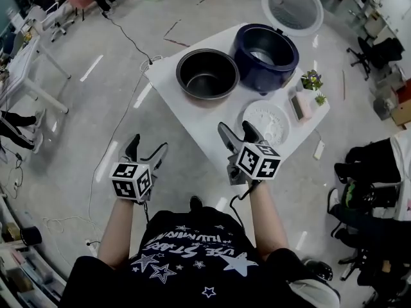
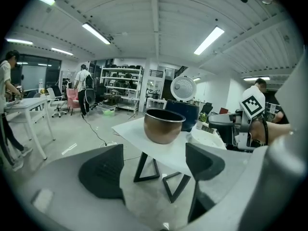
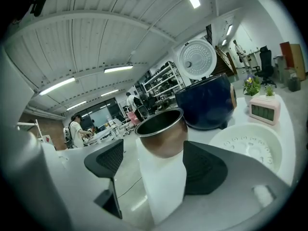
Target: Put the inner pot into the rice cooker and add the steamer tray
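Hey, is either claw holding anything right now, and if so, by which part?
Nothing is held. The left claw and the right claw are both open and empty; the inner pot sits untouched on the table.

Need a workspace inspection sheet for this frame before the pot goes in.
Surface: white table, nothing spilled.
Job's things: inner pot on the table beside the rice cooker, lid up; steamer tray on the table.
Clutter: pink clock, small plants.
Grippers: left hand-held gripper and right hand-held gripper open, empty.
Cables: black cable on the floor, running to the table.
Surroundings: desk, office chair, person far off.
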A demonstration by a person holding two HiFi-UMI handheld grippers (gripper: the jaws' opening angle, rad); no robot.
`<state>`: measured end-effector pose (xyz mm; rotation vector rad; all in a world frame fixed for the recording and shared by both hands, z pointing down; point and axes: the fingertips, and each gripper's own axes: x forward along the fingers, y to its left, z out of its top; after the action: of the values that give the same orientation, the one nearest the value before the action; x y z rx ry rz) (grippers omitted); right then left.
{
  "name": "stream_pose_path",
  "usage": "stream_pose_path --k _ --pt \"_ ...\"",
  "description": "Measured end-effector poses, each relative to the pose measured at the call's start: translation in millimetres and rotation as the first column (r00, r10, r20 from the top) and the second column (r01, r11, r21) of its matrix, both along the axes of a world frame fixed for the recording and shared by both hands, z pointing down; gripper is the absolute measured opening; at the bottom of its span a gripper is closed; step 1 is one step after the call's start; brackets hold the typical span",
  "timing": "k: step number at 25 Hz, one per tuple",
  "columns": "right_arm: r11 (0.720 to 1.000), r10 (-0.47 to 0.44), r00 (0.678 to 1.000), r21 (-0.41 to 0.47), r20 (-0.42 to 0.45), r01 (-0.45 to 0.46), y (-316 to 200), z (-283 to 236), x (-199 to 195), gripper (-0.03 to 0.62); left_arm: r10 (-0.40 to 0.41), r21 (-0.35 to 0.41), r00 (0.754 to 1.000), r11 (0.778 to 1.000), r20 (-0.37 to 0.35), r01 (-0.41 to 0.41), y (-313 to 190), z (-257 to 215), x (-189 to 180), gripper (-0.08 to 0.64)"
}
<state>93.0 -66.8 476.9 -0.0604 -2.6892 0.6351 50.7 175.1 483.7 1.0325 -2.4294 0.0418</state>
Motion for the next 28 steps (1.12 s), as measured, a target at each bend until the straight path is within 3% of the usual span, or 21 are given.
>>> stream_pose_path --k 8,15,23,28 --pt "0.998 0.038 0.999 -0.043 0.014 -0.038 -20 -7 -39 0.400 -0.001 -0.006 1.000 1.000 0.011 0.001 -11 -11 -52 0.396" --pt "0.986 0.152 0.988 -0.071 0.020 -0.150 -41 -8 -67 0.397 0.068 0.014 0.997 0.998 0.029 -0.068 -32 -16 -114 0.396" --pt "0.936 0.340 0.939 -0.077 -0.041 -0.342 -61 -2 -109 0.393 0.228 0.037 0.974 0.973 0.012 -0.228 -67 -17 -215 0.396" --pt "0.875 0.470 0.878 -0.082 -0.092 -0.477 -76 2 -123 0.387 0.357 0.048 0.934 0.933 -0.004 -0.356 -99 -19 -267 0.396"
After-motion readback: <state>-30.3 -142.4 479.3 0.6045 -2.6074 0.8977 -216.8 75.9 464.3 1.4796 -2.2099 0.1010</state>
